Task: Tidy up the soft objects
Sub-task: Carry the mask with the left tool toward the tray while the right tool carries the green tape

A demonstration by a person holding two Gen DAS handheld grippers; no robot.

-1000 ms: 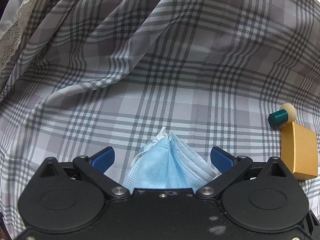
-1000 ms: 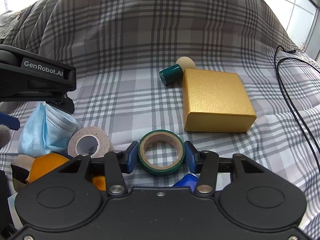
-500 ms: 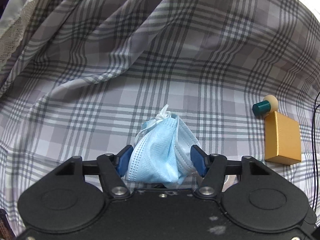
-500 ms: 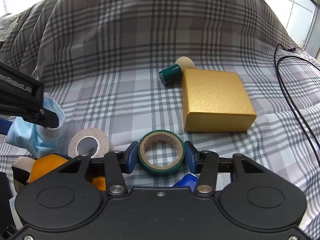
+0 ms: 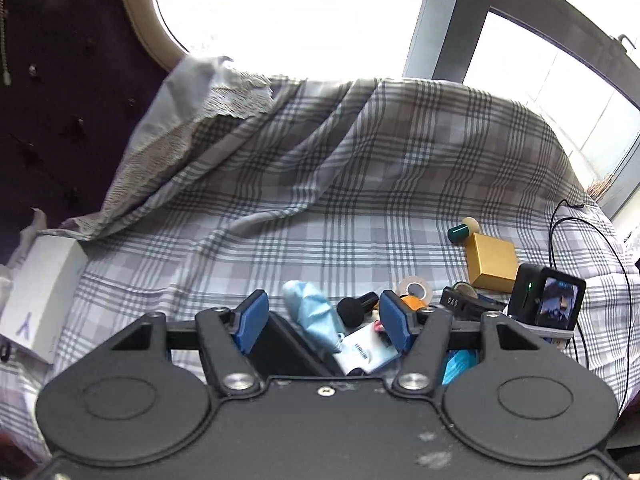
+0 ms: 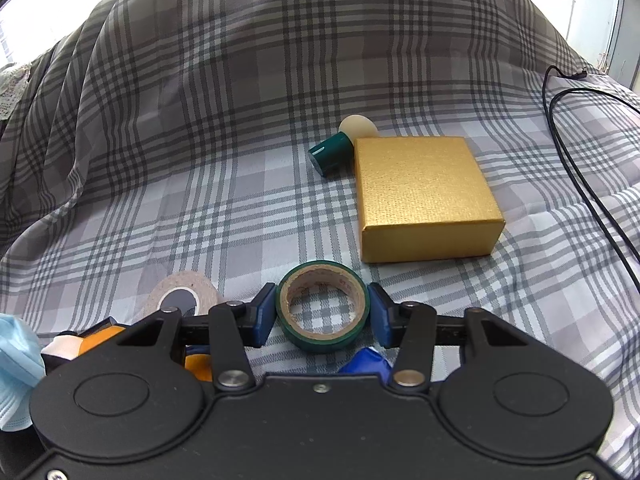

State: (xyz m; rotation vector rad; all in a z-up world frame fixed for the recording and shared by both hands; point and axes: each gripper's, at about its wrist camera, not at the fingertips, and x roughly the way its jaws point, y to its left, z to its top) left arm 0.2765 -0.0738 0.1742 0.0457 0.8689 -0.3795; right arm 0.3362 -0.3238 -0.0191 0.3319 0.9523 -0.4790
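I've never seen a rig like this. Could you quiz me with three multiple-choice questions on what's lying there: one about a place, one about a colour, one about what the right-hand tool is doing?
1. Where does the black cable lie, seen from the right tool's camera?
A. To the right of the box
B. On top of the box
C. Through the tape roll

2. What colour is the box?
A. Red
B. Gold
C. White

3. What is the right gripper doing?
A. Wide open with nothing near
B. Holding the box
C. Closed on a green tape roll

Answers:
1 A: the black cable runs down the cloth to the right of the box.
2 B: its top and sides are plainly gold.
3 C: the right gripper has a blue pad on each side of the green tape roll.
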